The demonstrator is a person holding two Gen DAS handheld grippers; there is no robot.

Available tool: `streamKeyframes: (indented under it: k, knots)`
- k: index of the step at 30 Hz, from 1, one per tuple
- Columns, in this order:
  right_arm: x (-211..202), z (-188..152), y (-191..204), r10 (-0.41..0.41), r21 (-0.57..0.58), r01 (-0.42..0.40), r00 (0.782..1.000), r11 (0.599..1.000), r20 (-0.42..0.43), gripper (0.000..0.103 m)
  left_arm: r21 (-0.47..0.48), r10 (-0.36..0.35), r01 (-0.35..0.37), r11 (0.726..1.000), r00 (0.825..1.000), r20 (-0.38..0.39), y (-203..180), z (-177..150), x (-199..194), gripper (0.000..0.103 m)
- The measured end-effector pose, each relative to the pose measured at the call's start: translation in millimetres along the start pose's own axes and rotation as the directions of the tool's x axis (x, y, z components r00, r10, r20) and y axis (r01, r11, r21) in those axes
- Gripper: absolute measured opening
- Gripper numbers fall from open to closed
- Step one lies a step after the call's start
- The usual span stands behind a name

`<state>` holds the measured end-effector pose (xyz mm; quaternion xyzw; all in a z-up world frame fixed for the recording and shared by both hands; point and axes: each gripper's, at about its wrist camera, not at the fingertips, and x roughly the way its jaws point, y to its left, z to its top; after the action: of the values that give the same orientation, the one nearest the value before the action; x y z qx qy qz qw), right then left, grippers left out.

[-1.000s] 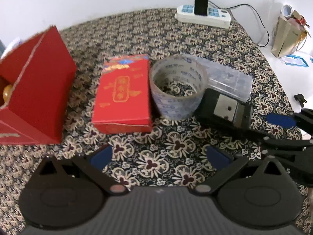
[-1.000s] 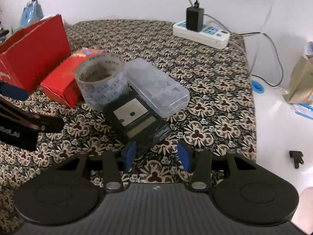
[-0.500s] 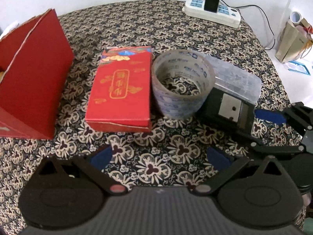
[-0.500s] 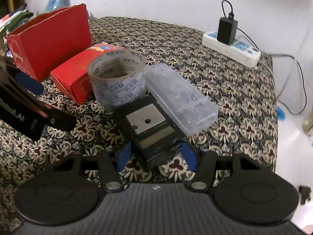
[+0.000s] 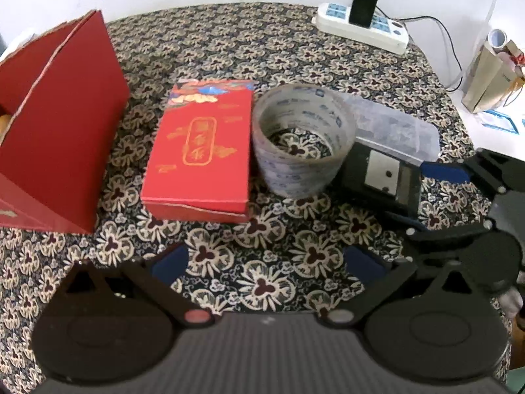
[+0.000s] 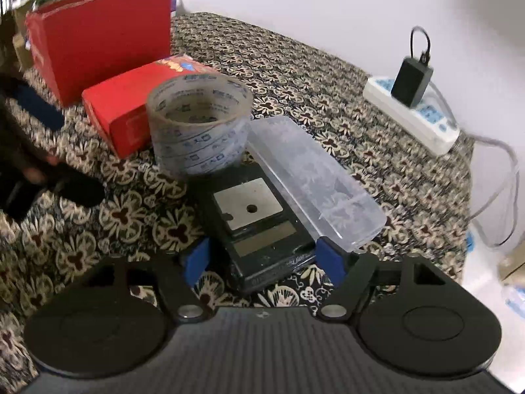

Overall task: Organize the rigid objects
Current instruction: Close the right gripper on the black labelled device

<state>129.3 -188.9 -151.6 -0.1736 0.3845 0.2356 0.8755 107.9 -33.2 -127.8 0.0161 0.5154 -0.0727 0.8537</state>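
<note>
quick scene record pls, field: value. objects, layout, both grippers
surface: table with floral cloth
row, left to right: open red box; flat red box; tape roll; black pocket scale
behind scale: clear plastic case
far edge: power strip with black adapter
right gripper: jaws have just been opening, straddle the scale's near end, pads clear of it
left gripper: open, empty, over bare cloth

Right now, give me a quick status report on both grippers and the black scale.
Right gripper open, jaws just widened, straddling the black scale, not gripping. Left gripper open, empty. Tape roll and clear case crowd the scale.
</note>
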Motion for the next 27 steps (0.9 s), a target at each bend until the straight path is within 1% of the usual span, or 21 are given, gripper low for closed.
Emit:
streamKeyframes:
  k: [3,4,5,6,7,8,9,10,12,13,15,16,18,21,25,27]
  knots:
    - [-0.5,-1.6,-6.3,0.051,0.030,-0.051,0.999,0.998,-0.014,0.061,0.000,-0.008,0.008,1.000,1.000,-0.001,-0.5,0.2,0.4,0.102]
    - [-3.4,-1.4,-5.5,0.078,0.032,-0.077,0.997,0.997,-0.021,0.061,-0.003,-0.013,0.013,1.000,1.000,-0.001,0.0,0.1,0.5,0.102]
    - [-7.2,-1.8,-3.2,0.121,0.037,-0.119,0.992,0.992,-0.031,0.061,-0.007,-0.021,0.021,1.000,1.000,-0.002,1.0,0.2,0.9,0.102]
    - [-11.4,-3.8,1.0,0.169,0.043,-0.168,0.985,0.985,-0.035,0.061,-0.012,-0.027,0.027,1.000,1.000,-0.006,2.1,0.4,1.7,0.102]
    - [-15.2,-5.9,7.7,0.199,0.036,-0.197,0.979,0.980,-0.040,0.061,-0.017,-0.031,0.030,0.999,0.999,-0.009,3.4,0.3,2.0,0.102]
    - [-20.6,-8.4,16.9,0.218,0.012,-0.218,0.975,0.976,-0.045,0.058,-0.021,-0.032,0.031,0.999,0.999,-0.011,4.6,0.3,2.3,0.102]
    - [-25.5,-9.7,23.5,0.219,-0.004,-0.219,0.975,0.976,-0.043,0.057,-0.025,-0.032,0.032,0.999,0.999,-0.014,5.8,0.5,2.6,0.102]
    - [-29.7,-11.1,27.7,0.207,-0.006,-0.207,0.978,0.978,-0.032,0.057,-0.032,-0.035,0.034,0.999,0.999,-0.020,6.9,1.1,3.4,0.102]
    - [-35.4,-12.1,27.9,0.146,0.029,-0.146,0.989,0.989,-0.002,0.058,-0.056,-0.062,0.060,0.997,0.997,-0.037,8.7,4.7,6.1,0.102]
    - [-36.2,-11.6,25.7,0.138,0.062,-0.138,0.990,0.989,0.007,0.059,-0.070,-0.076,0.073,0.995,0.996,-0.043,8.8,6.9,7.3,0.102]
    - [-34.2,-9.1,21.5,0.148,0.136,-0.149,0.989,0.979,0.020,0.059,-0.088,-0.098,0.093,0.992,0.994,-0.050,3.8,14.1,9.6,0.102]
    - [-32.4,-8.0,22.7,0.130,0.166,-0.132,0.991,0.977,0.022,0.059,-0.084,-0.102,0.098,0.992,0.994,-0.047,-0.5,18.8,10.3,0.102]
    - [-28.3,-6.4,27.2,0.100,0.223,-0.103,0.995,0.969,0.024,0.059,-0.072,-0.093,0.090,0.993,0.995,-0.037,-10.7,29.1,12.2,0.102]
    - [-23.3,-8.1,35.0,0.094,0.310,-0.094,0.995,0.946,0.015,0.059,-0.051,-0.102,0.100,0.994,0.994,-0.050,-28.0,44.3,22.1,0.102]
    - [-20.4,-12.3,48.0,-0.015,0.333,0.014,1.000,0.943,-0.001,0.059,-0.020,-0.079,0.078,0.997,0.994,-0.079,-45.9,56.7,41.4,0.102]
    - [-21.3,-14.6,49.6,-0.029,0.354,0.022,0.999,0.935,0.014,0.059,-0.017,-0.070,0.069,0.997,0.992,-0.109,-53.5,59.5,52.2,0.098]
